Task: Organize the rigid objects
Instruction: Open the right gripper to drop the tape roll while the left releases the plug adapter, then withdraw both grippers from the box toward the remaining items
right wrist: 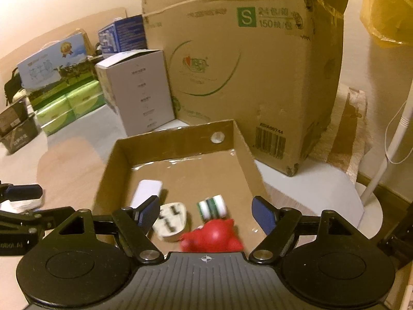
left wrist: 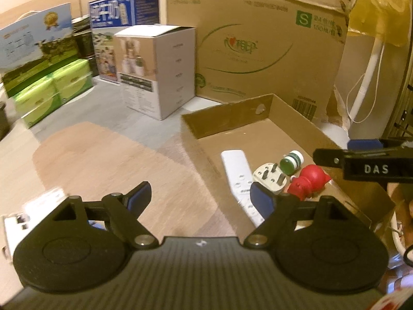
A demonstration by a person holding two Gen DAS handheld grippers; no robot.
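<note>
Shallow brown cardboard tray [right wrist: 178, 142] holding four items: a red rubber figurine [right wrist: 214, 237], a white three-pin plug adapter [right wrist: 170, 219], a green-and-white striped bottle [right wrist: 213, 206] and a flat white remote control [right wrist: 147, 191]. Right gripper [right wrist: 206, 213] above the figurine, jaws spread, nothing between them. Left gripper [left wrist: 201, 197] jaws spread, empty, over the tray's left wall. Large brown carton [right wrist: 245, 77] beyond.

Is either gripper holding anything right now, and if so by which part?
Nothing is held. The left gripper and right gripper both stand open with empty jaws; the red toy lies loose in the cardboard tray.
</note>
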